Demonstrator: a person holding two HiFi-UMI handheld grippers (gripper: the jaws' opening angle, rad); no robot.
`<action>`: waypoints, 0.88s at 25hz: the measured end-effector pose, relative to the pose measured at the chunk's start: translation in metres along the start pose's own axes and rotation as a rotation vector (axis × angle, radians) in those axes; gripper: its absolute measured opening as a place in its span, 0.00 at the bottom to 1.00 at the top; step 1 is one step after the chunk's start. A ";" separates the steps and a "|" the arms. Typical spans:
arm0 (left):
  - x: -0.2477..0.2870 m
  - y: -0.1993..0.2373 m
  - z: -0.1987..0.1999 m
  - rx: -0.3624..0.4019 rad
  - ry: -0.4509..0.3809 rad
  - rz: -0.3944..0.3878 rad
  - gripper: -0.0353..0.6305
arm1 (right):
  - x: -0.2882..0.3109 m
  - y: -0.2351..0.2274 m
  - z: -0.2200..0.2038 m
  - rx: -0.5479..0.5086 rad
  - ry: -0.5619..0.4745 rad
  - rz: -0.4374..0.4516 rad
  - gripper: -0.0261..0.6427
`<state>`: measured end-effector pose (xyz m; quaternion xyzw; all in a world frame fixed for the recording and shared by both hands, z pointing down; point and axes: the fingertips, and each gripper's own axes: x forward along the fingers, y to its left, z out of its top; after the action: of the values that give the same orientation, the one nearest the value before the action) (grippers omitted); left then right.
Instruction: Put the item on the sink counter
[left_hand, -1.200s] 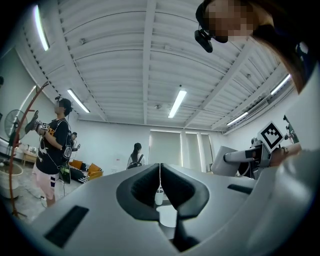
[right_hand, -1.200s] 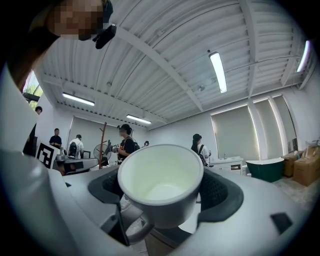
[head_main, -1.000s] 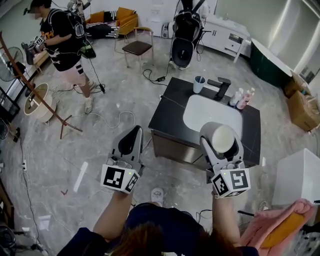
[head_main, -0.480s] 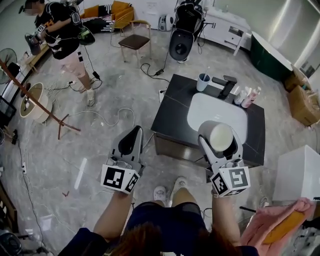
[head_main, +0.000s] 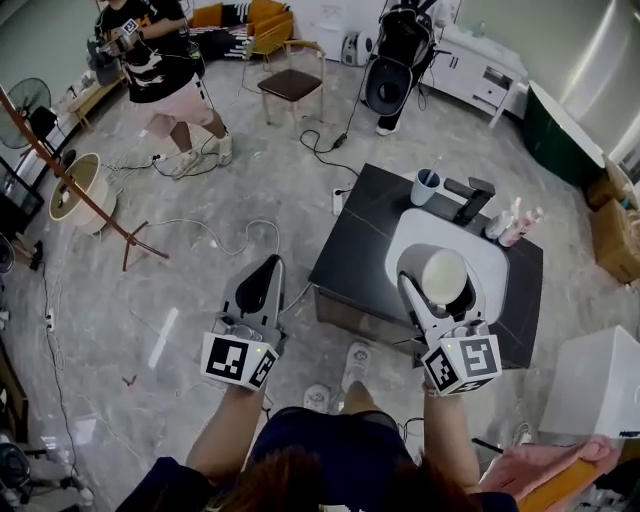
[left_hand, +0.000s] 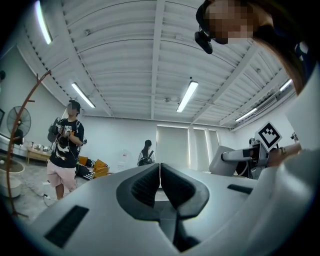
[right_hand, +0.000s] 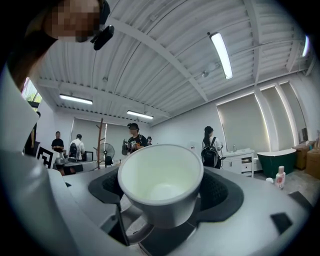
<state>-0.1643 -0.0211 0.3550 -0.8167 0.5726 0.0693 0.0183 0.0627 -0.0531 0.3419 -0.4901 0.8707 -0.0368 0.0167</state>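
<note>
My right fingers (right_hand: 220, 192) stay clamped on the white cup (right_hand: 160, 182), left fingers (left_hand: 142, 187) together and empty, while the sink tabletop (head_main: 365, 240) ahead has drawn nearer, so set-down is close.

The left gripper (left_hand: 160, 167) points up toward a white ribbed ceiling (left_hand: 125, 60) hung with strip lights (left_hand: 186, 97). Its jaws are pressed together, and the dark ribbed pads (left_hand: 142, 189) meet along a thin line with nothing between them. At the left, a person (left_hand: 64, 150) in a black shirt and pink shorts stands on the floor, near a fan (left_hand: 19, 122) and orange seats (left_hand: 97, 167). Farther back, another person (left_hand: 146, 152) stands before pale blinds (left_hand: 172, 145).
</note>
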 end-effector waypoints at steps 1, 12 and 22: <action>0.008 0.001 0.000 0.001 0.001 0.007 0.09 | 0.008 -0.005 0.001 0.000 0.001 0.010 0.71; 0.125 0.009 -0.015 0.007 0.006 0.070 0.09 | 0.109 -0.090 0.012 -0.005 0.013 0.106 0.71; 0.219 0.009 -0.028 0.020 -0.003 0.109 0.09 | 0.177 -0.156 0.013 -0.018 0.032 0.175 0.71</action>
<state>-0.0968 -0.2316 0.3538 -0.7841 0.6167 0.0656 0.0237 0.1048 -0.2857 0.3427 -0.4116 0.9107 -0.0352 0.0014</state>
